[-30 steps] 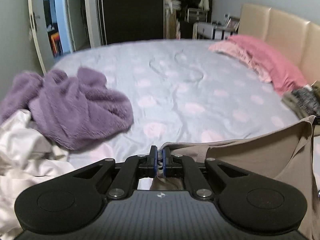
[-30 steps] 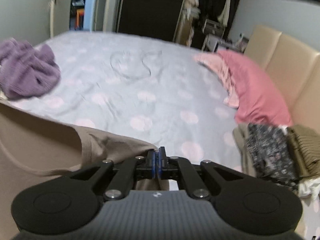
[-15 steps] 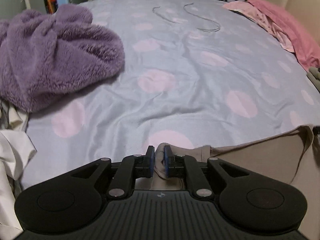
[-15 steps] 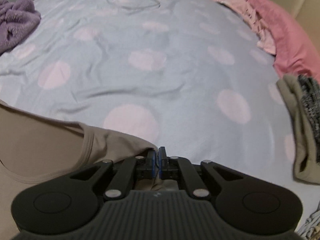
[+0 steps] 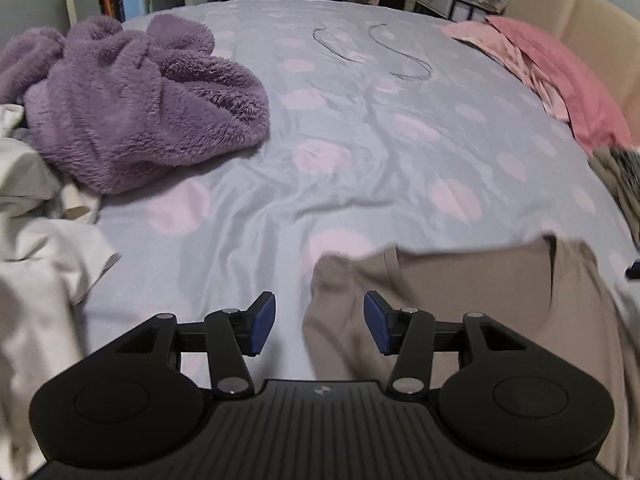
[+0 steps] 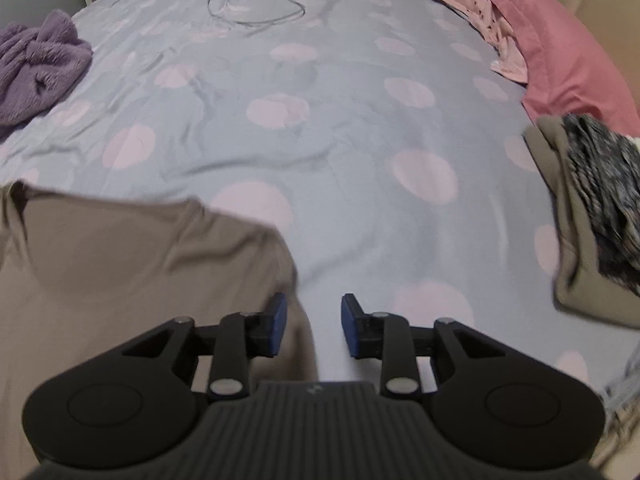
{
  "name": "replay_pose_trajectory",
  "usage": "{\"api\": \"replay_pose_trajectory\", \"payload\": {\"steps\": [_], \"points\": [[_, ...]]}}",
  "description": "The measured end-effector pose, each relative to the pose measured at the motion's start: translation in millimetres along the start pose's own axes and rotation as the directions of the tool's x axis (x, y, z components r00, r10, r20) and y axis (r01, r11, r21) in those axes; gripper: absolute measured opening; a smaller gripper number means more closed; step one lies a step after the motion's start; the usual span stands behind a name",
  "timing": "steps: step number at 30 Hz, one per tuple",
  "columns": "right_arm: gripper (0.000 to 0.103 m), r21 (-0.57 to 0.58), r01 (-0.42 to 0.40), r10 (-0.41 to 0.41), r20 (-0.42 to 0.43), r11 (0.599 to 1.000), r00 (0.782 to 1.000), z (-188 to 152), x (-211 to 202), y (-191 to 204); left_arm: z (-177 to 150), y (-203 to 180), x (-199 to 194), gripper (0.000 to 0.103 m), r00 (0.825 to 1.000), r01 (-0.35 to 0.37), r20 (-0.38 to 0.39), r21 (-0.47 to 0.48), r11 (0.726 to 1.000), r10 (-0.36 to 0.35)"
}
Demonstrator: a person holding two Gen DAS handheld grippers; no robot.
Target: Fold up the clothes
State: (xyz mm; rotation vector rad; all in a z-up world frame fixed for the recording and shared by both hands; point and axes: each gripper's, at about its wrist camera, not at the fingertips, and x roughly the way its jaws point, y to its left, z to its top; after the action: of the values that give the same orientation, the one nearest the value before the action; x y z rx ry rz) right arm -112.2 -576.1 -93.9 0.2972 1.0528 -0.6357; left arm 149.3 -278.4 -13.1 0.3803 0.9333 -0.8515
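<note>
A beige garment (image 5: 460, 292) lies on the dotted blue bedsheet (image 5: 360, 168) near the front edge; it also shows in the right wrist view (image 6: 132, 264). My left gripper (image 5: 319, 323) is open, with the garment's left corner lying loose between its jaws. My right gripper (image 6: 313, 325) is open and empty, with the garment's right corner just left of it and under its left finger (image 6: 278, 322).
A purple fleece (image 5: 136, 96) and white clothes (image 5: 36, 240) lie at the left. Pink pillows (image 6: 560, 48) and a stack of folded clothes (image 6: 592, 208) lie at the right. A thin cable (image 6: 256, 4) lies far on the bed.
Both grippers have opened and let go of the beige garment, which has dropped onto the bed. Earlier they lowered it from a raised hold.
</note>
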Motion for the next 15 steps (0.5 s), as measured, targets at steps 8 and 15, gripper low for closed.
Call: {"api": "replay_pose_trajectory", "payload": {"steps": [8, 15], "points": [[0.034, 0.087, 0.026, -0.027, 0.010, 0.996, 1.000, -48, -35, -26, -42, -10, -48, 0.047, 1.000, 0.003, -0.030, 0.018, 1.000, -0.003], [0.034, 0.189, -0.047, 0.058, -0.053, 0.981, 0.997, -94, -39, -38, -85, -11, -60, 0.047, 0.997, 0.008, -0.077, -0.033, 0.999, -0.010]]}}
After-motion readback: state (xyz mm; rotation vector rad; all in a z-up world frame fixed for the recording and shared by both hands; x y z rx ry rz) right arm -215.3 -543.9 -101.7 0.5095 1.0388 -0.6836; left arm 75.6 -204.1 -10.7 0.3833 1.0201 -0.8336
